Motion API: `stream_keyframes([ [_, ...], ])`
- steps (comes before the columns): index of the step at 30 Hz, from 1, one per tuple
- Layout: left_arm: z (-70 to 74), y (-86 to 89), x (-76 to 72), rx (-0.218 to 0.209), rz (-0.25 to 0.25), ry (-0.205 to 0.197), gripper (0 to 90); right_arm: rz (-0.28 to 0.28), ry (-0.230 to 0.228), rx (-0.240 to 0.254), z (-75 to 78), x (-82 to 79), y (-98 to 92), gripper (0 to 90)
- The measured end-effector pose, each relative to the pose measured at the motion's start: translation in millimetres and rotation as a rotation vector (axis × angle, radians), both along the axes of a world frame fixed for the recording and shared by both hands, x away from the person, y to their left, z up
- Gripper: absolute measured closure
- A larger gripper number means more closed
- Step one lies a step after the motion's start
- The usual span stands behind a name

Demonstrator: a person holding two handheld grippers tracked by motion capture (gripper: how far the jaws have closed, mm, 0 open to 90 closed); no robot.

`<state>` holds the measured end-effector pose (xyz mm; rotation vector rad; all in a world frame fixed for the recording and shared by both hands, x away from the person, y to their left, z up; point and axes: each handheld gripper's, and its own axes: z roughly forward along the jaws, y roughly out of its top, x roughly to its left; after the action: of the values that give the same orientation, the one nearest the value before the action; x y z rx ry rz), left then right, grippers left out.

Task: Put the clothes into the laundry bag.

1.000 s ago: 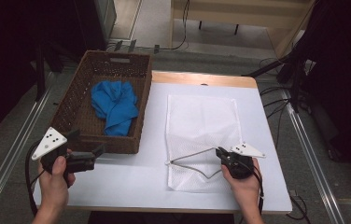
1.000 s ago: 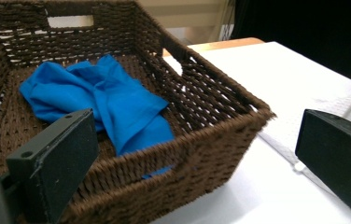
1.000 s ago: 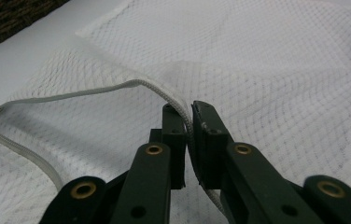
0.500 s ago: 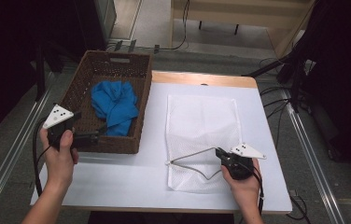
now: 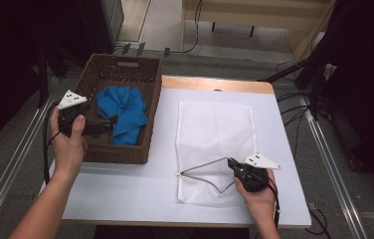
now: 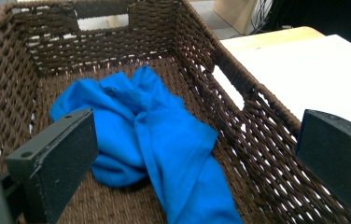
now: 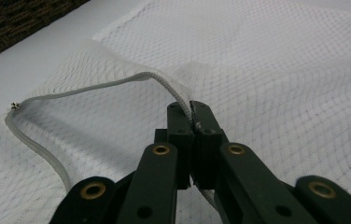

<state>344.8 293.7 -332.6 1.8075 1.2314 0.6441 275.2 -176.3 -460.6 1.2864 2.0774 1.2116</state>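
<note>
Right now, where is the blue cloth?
The blue cloth lies crumpled inside the wicker basket at the table's left in the high view, just ahead of the open left hand-held gripper.

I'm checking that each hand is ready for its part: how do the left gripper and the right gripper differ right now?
The left gripper has its jaws wide open and holds nothing; the right gripper is shut on the mesh bag's zipper edge. The left one hangs over the wicker basket, aimed at the blue cloth; the right one sits low on the table, lifting the bag's mouth. Both are hand-held.
</note>
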Motion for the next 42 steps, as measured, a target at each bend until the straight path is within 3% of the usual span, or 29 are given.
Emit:
stream_keyframes([
  [3,-1.3,-0.6,13.0,0.014,0.017,0.018,0.0,-0.002,0.001,-0.001,0.0,0.0,0.2,89.0],
  [7,-3.0,-1.3,29.7,0.0,0.055,0.036,0.0,0.002,0.002,0.0,-1.0,0.9,0.8,89.0],
  [8,-3.3,-1.6,39.8,-0.009,0.075,0.042,0.0,0.0,0.003,-0.001,-0.9,0.4,2.2,89.0],
  [13,-7.2,-2.3,61.9,-0.02,0.089,0.084,0.0,0.008,-0.002,-0.005,-0.6,-0.3,1.7,89.1],
  [16,-12.2,-3.6,79.8,-0.017,0.104,0.123,0.0,0.008,-0.001,-0.005,-1.8,0.3,1.5,89.0],
  [18,-18.1,-1.6,89.5,-0.06,0.095,0.15,0.0,0.009,-0.003,-0.004,-1.9,0.2,1.4,89.0],
  [22,-32.7,-0.2,105.2,-0.028,0.135,0.211,0.0,0.01,-0.005,-0.001,-1.2,-0.5,1.3,88.5],
  [31,-59.8,9.6,126.1,-0.034,0.236,0.328,0.0,0.017,-0.006,-0.006,-1.9,-0.5,1.3,88.4],
  [32,-62.3,9.8,127.7,-0.031,0.259,0.335,2.3,0.017,-0.005,-0.005,-2.3,-0.2,1.5,88.5],
  [33,-64.2,9.6,129.2,-0.023,0.283,0.337,10.7,0.018,-0.002,-0.008,-2.7,-0.1,1.8,88.4],
  [34,-68.6,9.1,133.5,-0.011,0.329,0.363,14.2,0.018,0.001,-0.008,-2.9,-0.1,2.1,88.4],
  [35,-68.6,9.1,133.5,-0.011,0.329,0.363,14.0,0.018,0.001,-0.008,-2.9,-0.1,2.1,88.4],
  [37,-74.1,8.4,137.0,-0.026,0.334,0.406,14.0,0.023,-0.001,-0.011,-3.8,0.2,3.0,88.4],
  [38,-79.9,8.6,140.6,-0.036,0.346,0.462,13.8,0.027,-0.001,-0.011,-4.0,0.2,3.3,88.4],
  [40,-83.8,7.4,143.3,-0.037,0.363,0.504,13.9,0.027,0.002,-0.013,-4.3,-0.2,4.0,88.4],
  [42,-85.0,6.6,144.0,-0.038,0.36,0.514,13.7,0.028,0.002,-0.014,-4.7,0.0,4.3,88.4],
])
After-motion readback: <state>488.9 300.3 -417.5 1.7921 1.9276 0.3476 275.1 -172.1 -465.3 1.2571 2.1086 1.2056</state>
